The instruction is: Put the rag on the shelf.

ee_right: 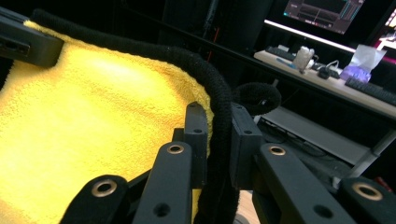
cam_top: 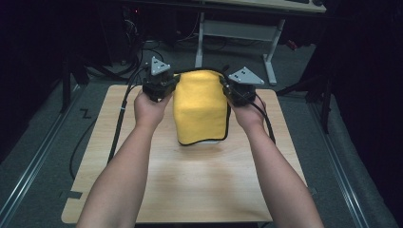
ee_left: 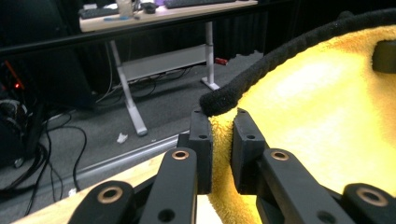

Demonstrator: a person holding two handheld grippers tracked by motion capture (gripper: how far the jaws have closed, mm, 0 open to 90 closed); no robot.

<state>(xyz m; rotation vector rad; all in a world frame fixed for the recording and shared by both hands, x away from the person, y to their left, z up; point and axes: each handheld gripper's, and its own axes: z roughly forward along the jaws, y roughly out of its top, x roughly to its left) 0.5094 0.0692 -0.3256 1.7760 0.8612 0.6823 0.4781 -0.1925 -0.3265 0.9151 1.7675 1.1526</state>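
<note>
1. The left gripper (ee_left: 222,121) had its two black jaws nearly together, pinching the yellow towel (cam_top: 199,107) at a corner where the black hem (ee_left: 243,88) curled over the jaw tips
2. The right gripper (ee_right: 219,119) was closed the same way on the opposite corner, the thick black hem running down between its jaws
3. In the high view the left gripper (cam_top: 164,85) and the right gripper (cam_top: 233,90) held the towel up by its two top corners, so it hung folded between them above the far half of the wooden table (cam_top: 190,190), its lower edge down at the tabletop
4. A pale thing (cam_top: 206,141) peeked out just under the towel's lower edge; what it was could not be told
5. One cable (cam_top: 119,123) trailed from the left gripper over the table's left edge, another (cam_top: 266,123) from the right gripper along the right forearm
6. Nothing stood between the grippers and the towel; the cloth itself hid the table behind it
7. The left gripper view showed a desk (ee_left: 154,18) on white legs, a scrap of paper (ee_left: 122,137) on the grey floor and tangled wires (ee_left: 42,154) at the left
8. The right gripper view showed a lit screen (ee_right: 322,14) and a desk (ee_right: 327,88) carrying small things, too blurred to name
9. Counted: two grippers, two hands, one towel, one table
</note>
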